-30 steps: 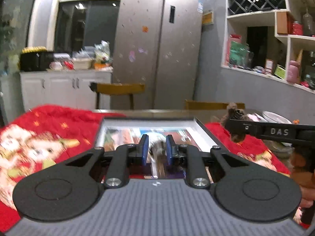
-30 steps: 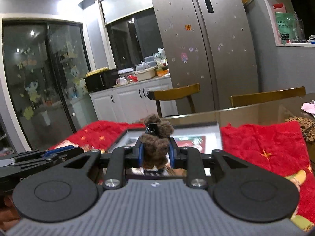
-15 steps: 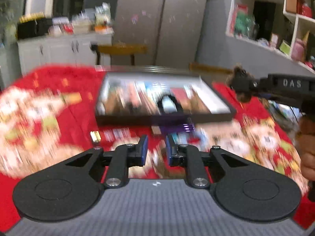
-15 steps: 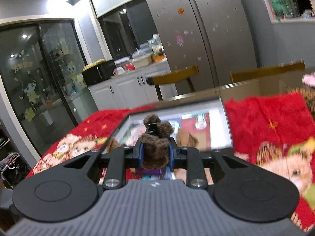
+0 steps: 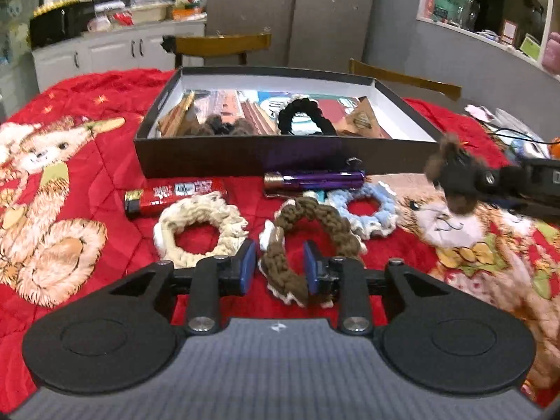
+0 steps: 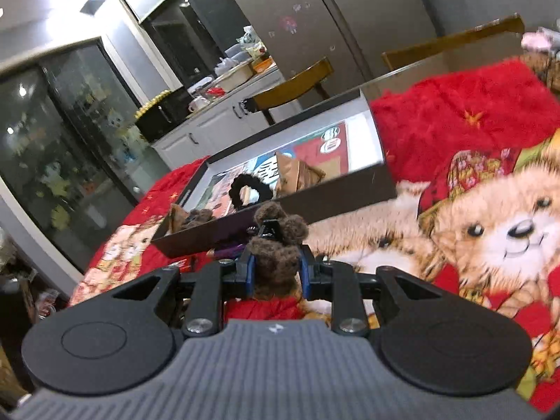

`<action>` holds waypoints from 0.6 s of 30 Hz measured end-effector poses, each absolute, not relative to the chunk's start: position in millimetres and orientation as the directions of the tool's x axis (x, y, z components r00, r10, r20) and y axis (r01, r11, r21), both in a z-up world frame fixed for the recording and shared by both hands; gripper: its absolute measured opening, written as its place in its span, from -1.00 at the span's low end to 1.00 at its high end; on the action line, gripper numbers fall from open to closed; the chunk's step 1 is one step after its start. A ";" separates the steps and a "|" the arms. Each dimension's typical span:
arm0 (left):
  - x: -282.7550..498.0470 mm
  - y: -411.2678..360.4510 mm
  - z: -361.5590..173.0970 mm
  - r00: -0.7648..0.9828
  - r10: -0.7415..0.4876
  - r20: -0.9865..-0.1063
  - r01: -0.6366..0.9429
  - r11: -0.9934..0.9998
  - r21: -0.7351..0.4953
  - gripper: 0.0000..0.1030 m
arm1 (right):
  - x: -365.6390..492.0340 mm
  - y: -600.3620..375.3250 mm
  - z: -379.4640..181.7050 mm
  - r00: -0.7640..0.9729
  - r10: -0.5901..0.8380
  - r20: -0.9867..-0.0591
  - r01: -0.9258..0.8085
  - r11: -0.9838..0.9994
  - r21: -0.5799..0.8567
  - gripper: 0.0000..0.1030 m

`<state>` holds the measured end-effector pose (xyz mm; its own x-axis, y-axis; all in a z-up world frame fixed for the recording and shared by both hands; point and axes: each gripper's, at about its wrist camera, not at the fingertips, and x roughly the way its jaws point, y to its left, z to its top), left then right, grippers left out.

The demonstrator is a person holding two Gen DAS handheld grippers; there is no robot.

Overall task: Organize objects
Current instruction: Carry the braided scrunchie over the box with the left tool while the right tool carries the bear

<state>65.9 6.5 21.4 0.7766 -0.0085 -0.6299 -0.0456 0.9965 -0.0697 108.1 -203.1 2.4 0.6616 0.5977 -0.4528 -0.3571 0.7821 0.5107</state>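
A black shallow box (image 5: 245, 154) (image 6: 350, 189) sits on the red blanket and holds a black scrunchie (image 5: 306, 117) (image 6: 250, 189), a brown fuzzy item and paper packets. In front of it lie a cream scrunchie (image 5: 201, 229), a brown braided scrunchie (image 5: 308, 231), a blue scrunchie (image 5: 364, 210), a red lighter (image 5: 175, 194) and a purple lighter (image 5: 315, 180). My left gripper (image 5: 279, 270) is open, its pads on either side of the brown braided scrunchie's near end. My right gripper (image 6: 274, 271) is shut on a brown fuzzy hair clip (image 6: 276, 248) (image 5: 453, 171), held above the blanket right of the box.
The red bear-print blanket (image 5: 70, 175) covers the table. Wooden chairs (image 5: 224, 43) stand behind it. Clutter (image 5: 507, 133) lies at the far right edge. A fridge, white cabinets and wall shelves are in the background.
My left gripper pulled back from over the box and dropped to the blanket, now straddling the brown braided scrunchie. My right gripper tilted and lowered, still holding the fuzzy clip.
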 end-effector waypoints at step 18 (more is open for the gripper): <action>48.0 6.7 18.6 0.845 0.051 -0.533 -0.087 0.995 -0.042 -0.68 | 99.5 -188.7 -4.9 0.729 0.515 -0.450 -0.367 0.850 0.378 -0.46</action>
